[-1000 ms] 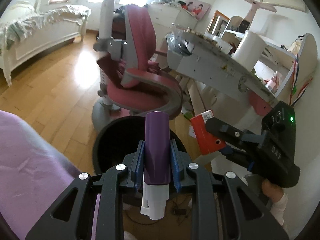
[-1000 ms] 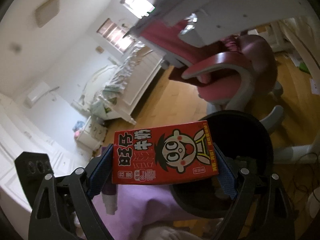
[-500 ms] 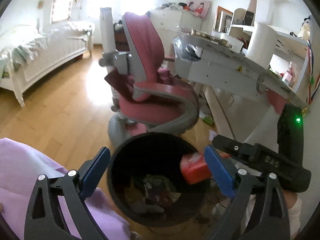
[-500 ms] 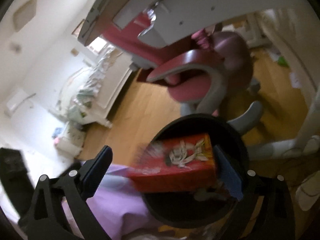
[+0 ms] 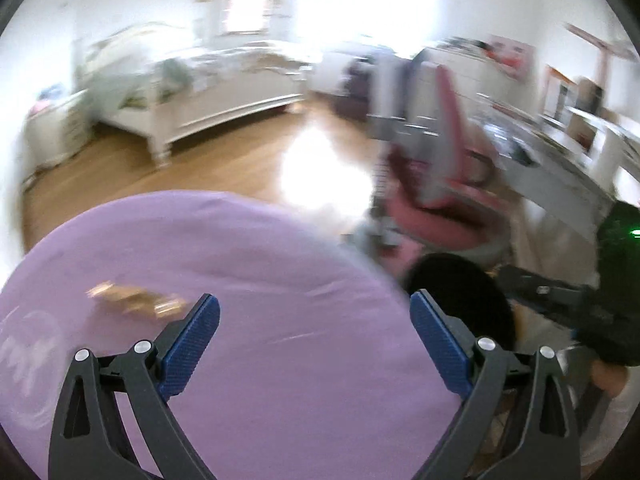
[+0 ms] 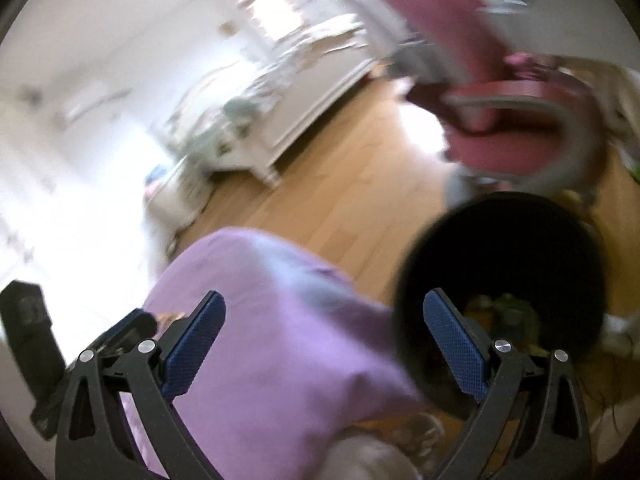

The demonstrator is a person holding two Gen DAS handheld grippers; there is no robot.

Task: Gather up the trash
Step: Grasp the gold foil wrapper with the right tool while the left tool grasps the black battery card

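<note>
Left gripper (image 5: pixel 315 322) and right gripper (image 6: pixel 324 320) gape, empty

Bin (image 6: pixel 500 240) between table (image 5: pixel 240 320) and chair (image 6: pixel 520 120).

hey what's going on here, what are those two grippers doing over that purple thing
A person is tidying a bedroom with a handheld gripper in each hand. Right now both the left gripper and the right gripper are open and hold nothing. They hang over a purple cloth surface, beside a black trash bin on the wooden floor; some rubbish shows inside it. A small brownish item lies on the cloth, too blurred to identify.
</note>
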